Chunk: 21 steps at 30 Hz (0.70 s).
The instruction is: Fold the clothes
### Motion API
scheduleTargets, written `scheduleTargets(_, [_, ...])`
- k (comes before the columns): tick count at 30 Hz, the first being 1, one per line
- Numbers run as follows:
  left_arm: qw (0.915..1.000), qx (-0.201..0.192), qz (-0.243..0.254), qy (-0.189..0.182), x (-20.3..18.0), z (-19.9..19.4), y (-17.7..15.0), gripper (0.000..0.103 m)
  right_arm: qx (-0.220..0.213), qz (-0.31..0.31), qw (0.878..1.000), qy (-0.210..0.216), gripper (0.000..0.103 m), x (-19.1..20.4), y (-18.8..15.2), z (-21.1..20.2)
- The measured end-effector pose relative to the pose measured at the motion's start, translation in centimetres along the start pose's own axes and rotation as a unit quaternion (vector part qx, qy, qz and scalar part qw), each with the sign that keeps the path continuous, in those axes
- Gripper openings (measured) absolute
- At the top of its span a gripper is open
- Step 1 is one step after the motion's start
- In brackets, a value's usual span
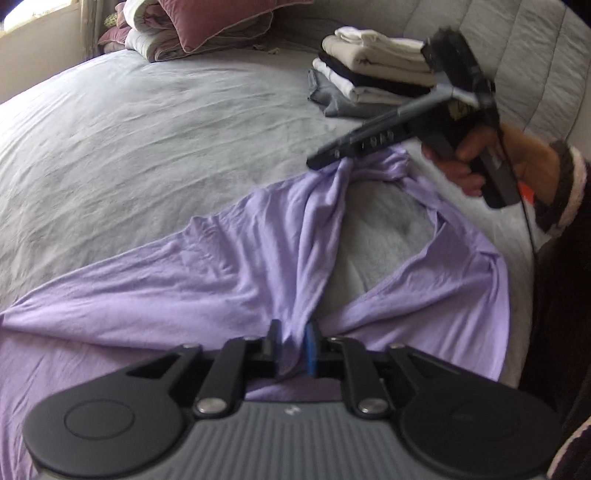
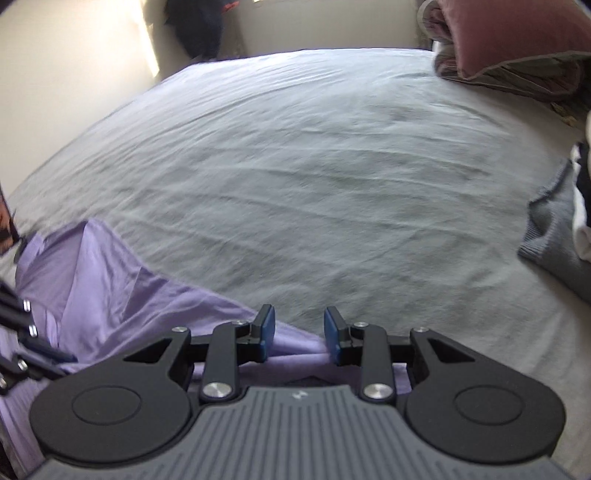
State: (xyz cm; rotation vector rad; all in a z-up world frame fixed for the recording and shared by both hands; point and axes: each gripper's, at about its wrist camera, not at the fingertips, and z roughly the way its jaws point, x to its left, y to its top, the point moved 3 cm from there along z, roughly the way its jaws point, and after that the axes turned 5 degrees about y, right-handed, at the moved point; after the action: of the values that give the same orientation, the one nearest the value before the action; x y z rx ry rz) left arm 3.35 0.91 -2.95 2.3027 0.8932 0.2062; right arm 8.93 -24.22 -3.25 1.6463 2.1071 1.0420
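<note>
The left gripper [image 1: 293, 345] is clamped on a bunched fold of the lilac shirt [image 1: 155, 280], which is pinched between its pads at the shirt's near edge. From that pinch the cloth fans out over the grey bed [image 1: 147, 129]: a broad flat panel runs off to the left of the pinch, and a twisted ridge climbs away toward the right gripper [image 1: 325, 158]. To the right of that ridge the shirt gapes, showing bed cover through the opening.

In its own view, the right gripper [image 2: 299, 332] has its fingers parted, with shirt cloth [image 2: 110, 288] lying beneath them; nothing is clearly nipped between the pads. From the left view its tip meets the top of the ridge, and the cloth looks drawn up there, but whether it has any hold I cannot tell; the parted fingers suggest not.

Beyond the shirt, near the headboard, stands a stack of folded clothes [image 1: 373, 77], and farther left of it a heap of pillows [image 1: 207, 26].

The step seems to be spreading the shirt before the first fold; it is twisted, not yet flat. Next, the right gripper probably needs a firm pinch on the far edge, then both pull apart to flatten the ridge and close the gap.
</note>
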Motion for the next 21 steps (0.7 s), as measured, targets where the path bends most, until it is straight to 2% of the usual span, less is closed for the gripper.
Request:
scheduleTargets(1, [0.9999,-0.007,-0.006,0.004,0.5,-0.4,0.2,0.033,0.005,-0.010,1.000,0.001,0.033,0.3,0.0,0.3])
scheduleTargets(2, [0.9997,-0.014,-0.012,0.013,1.1,-0.8,0.4,0.036,0.009,-0.018,1.000,0.001,0.033,0.6,0.0,0.6])
scheduleTargets(6, [0.9966,-0.026,-0.038,0.068,4.0,-1.6,1.6,0.037,0.014,-0.033,0.999,0.001,0.034,1.0,0.2,1.4])
scheduleTargets(8, [0.9931,-0.027,-0.040,0.107,5.6,-1.4,2.2,0.037,0.015,-0.038,0.999,0.003,0.034,1.1,0.3,1.6])
scheduleTargets(10, [0.9906,-0.020,-0.037,0.130,7.0,-0.8,2.7,0.037,0.016,-0.046,0.999,0.009,0.034,1.2,0.3,1.5])
scheduleTargets(15, [0.9887,0.003,-0.014,0.149,9.4,1.3,3.2,0.037,0.018,-0.049,0.998,0.033,0.034,1.4,0.4,1.3])
scheduleTargets(21, [0.9878,0.013,0.007,0.155,11.0,3.1,3.5,0.041,0.025,-0.062,0.997,0.034,0.034,1.9,0.5,2.3])
